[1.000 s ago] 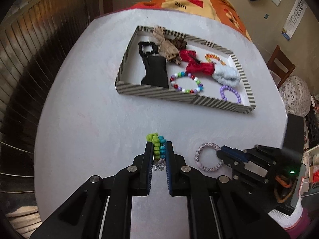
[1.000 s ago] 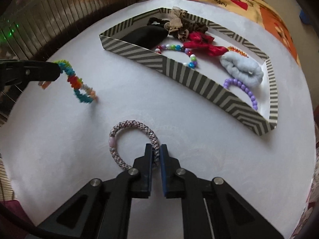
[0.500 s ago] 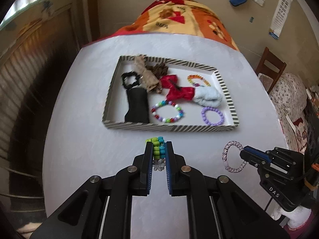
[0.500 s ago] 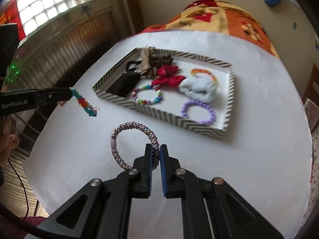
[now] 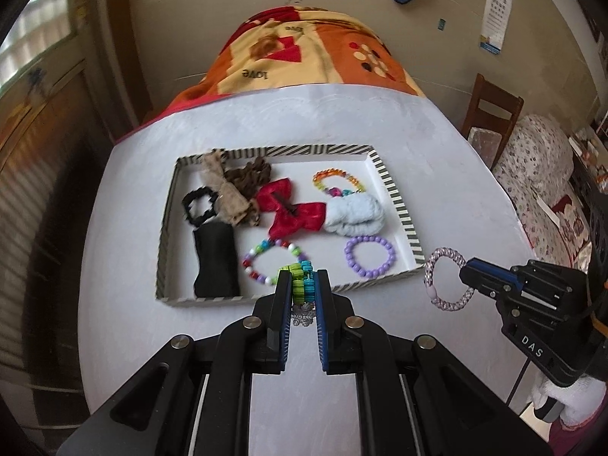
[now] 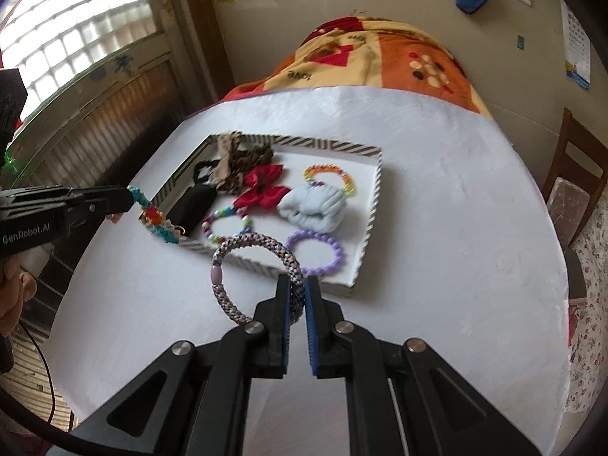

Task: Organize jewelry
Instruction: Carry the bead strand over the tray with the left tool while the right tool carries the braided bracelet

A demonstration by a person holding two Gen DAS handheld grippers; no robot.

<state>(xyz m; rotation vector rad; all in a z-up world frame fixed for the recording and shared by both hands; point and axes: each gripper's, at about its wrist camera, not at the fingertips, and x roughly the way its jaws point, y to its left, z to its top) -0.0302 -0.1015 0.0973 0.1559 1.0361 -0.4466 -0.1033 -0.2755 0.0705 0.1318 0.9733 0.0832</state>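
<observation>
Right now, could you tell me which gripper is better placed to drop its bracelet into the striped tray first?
Probably the left gripper: its multicoloured beaded bracelet hangs at the striped tray edge, while the right gripper holds the pink braided bracelet farther back.

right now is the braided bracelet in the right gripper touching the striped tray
Cannot tell: the right wrist view shows the braided bracelet overlapping the striped tray rim without revealing height.

Place: home, a lived-in room.
Evidence: patterned blanket (image 5: 315, 57) beyond the white table (image 5: 125, 266); wooden chair (image 5: 494, 114); floral cushion (image 5: 539, 174); glass-block window (image 6: 76, 41); wall calendar (image 5: 496, 7).
</observation>
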